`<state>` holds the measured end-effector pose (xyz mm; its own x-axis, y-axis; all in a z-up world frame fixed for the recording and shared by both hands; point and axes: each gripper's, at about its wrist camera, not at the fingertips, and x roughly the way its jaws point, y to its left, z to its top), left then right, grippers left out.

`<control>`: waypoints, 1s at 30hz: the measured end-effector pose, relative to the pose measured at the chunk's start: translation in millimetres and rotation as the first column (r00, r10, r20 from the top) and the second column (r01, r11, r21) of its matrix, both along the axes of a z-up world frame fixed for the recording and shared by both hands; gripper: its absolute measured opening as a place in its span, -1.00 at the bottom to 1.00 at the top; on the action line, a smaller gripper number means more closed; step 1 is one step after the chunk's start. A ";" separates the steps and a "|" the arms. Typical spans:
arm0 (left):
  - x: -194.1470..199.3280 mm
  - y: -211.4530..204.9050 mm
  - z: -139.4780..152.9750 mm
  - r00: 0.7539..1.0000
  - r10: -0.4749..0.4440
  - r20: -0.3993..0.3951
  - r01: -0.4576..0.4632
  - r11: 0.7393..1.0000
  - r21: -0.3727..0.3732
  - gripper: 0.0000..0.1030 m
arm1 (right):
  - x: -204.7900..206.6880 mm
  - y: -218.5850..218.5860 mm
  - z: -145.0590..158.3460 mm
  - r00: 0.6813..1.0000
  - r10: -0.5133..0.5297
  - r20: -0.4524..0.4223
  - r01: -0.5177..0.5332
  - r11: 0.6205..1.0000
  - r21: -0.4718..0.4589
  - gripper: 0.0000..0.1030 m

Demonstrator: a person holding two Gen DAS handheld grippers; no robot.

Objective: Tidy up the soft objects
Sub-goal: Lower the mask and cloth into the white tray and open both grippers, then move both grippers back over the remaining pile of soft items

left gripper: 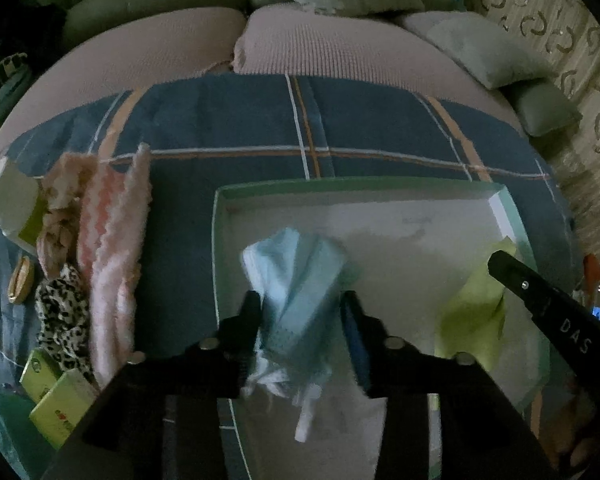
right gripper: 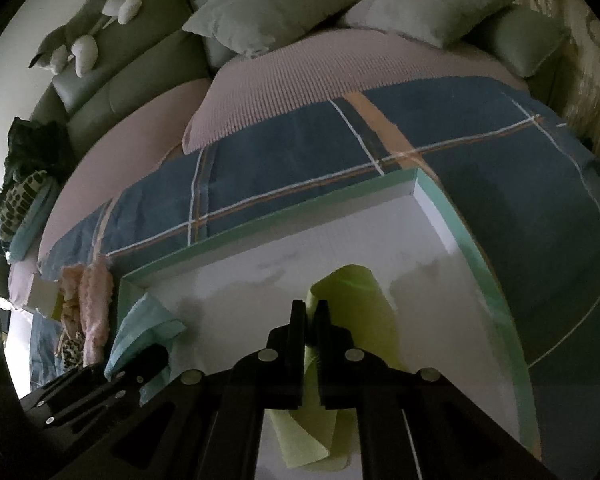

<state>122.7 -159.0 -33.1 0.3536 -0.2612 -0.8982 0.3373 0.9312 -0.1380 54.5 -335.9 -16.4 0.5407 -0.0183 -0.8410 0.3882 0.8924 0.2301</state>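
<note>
Blue cloth (left gripper: 296,280) sits between the parted left fingers (left gripper: 252,312); right fingers (right gripper: 298,320) clamp the green cloth (right gripper: 356,304) over the box (right gripper: 260,224)

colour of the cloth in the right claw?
Yellow-green cloth; clearest in the right wrist view.

Two cloths (left gripper: 300,280) lie in the box (left gripper: 380,188), apparently on the bed (left gripper: 220,120).

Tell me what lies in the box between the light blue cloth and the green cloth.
Only bare white box floor separates the light blue cloth from the green cloth, seen in the left wrist view.
</note>
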 end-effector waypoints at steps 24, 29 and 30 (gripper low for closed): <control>9.3 43.6 22.5 0.985 0.156 0.075 -0.156 0.988 -0.006 0.74 | -0.5 3.4 12.1 1.000 -0.028 -0.010 0.028 0.997 -0.072 0.25; 13.6 53.5 16.8 0.981 0.188 0.051 -0.188 0.982 -0.001 0.74 | 0.0 4.2 10.2 0.999 -0.035 -0.016 0.033 0.996 -0.080 0.59; 14.3 55.6 16.2 0.980 0.194 0.047 -0.195 0.981 -0.003 0.74 | -0.3 3.8 10.5 0.999 -0.040 -0.015 0.038 0.996 -0.083 0.66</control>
